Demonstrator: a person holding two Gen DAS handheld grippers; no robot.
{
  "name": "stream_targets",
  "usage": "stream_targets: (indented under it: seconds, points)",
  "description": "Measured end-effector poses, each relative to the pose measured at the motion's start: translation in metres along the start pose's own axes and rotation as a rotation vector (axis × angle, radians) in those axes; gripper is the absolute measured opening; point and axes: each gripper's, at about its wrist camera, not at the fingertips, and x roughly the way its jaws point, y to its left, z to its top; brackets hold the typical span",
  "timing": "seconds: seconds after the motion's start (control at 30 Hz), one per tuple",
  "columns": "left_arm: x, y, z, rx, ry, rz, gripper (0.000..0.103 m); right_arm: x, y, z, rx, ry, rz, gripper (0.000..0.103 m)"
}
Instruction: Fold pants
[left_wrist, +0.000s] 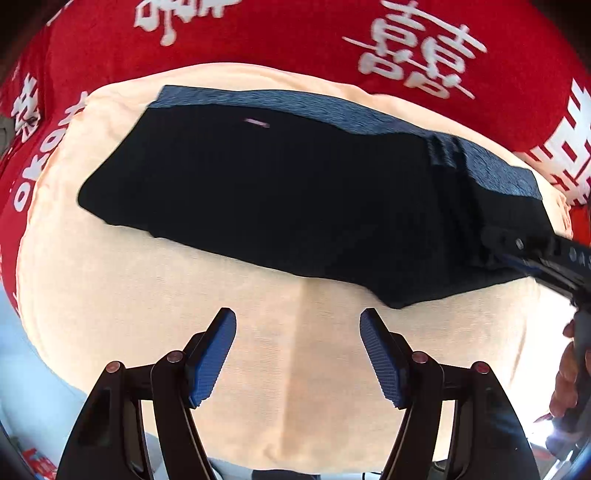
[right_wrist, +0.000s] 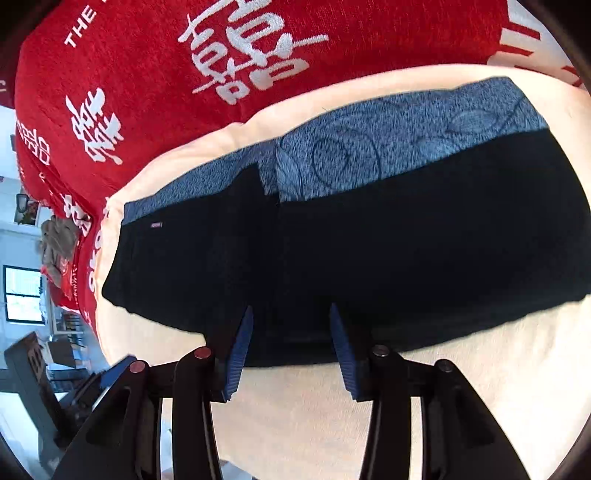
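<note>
The black pants (left_wrist: 280, 199) lie flat and folded on a cream cloth (left_wrist: 184, 314), with a blue patterned lining strip (left_wrist: 332, 110) along the far edge. My left gripper (left_wrist: 298, 317) is open and empty above the cream cloth, just short of the pants' near edge. My right gripper (right_wrist: 291, 314) is open over the near edge of the pants (right_wrist: 369, 251), holding nothing. It also shows in the left wrist view (left_wrist: 539, 254) at the pants' right end. The blue lining (right_wrist: 388, 147) runs along the far side.
A red blanket with white characters (left_wrist: 258, 40) lies under and beyond the cream cloth, also in the right wrist view (right_wrist: 147, 81). The cream cloth (right_wrist: 461, 387) spreads in front of the pants. Room furniture (right_wrist: 37, 354) shows at far left.
</note>
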Motion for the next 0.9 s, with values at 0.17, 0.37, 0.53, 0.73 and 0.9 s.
stream_targets:
  seconds: [0.17, 0.37, 0.53, 0.73, 0.9]
  points:
    - [0.001, 0.043, 0.0, -0.08, 0.004, -0.014, 0.071, 0.007, 0.007, -0.014, -0.021, 0.099, -0.08, 0.048]
    - [0.006, 0.071, 0.003, -0.149, 0.0, -0.026, 0.071, 0.013, 0.026, -0.037, -0.078, 0.149, -0.136, 0.048]
    - [0.01, 0.087, 0.006, -0.209, 0.0, -0.034, 0.071, 0.016, 0.058, -0.038, -0.176, 0.158, -0.137, 0.048]
    - [0.007, 0.098, 0.013, -0.26, -0.026, -0.038, 0.071, 0.024, 0.093, -0.015, -0.312, 0.12, -0.17, 0.054]
    - [0.008, 0.115, 0.02, -0.322, -0.051, -0.047, 0.071, 0.043, 0.089, -0.001, -0.335, 0.118, -0.206, 0.056]
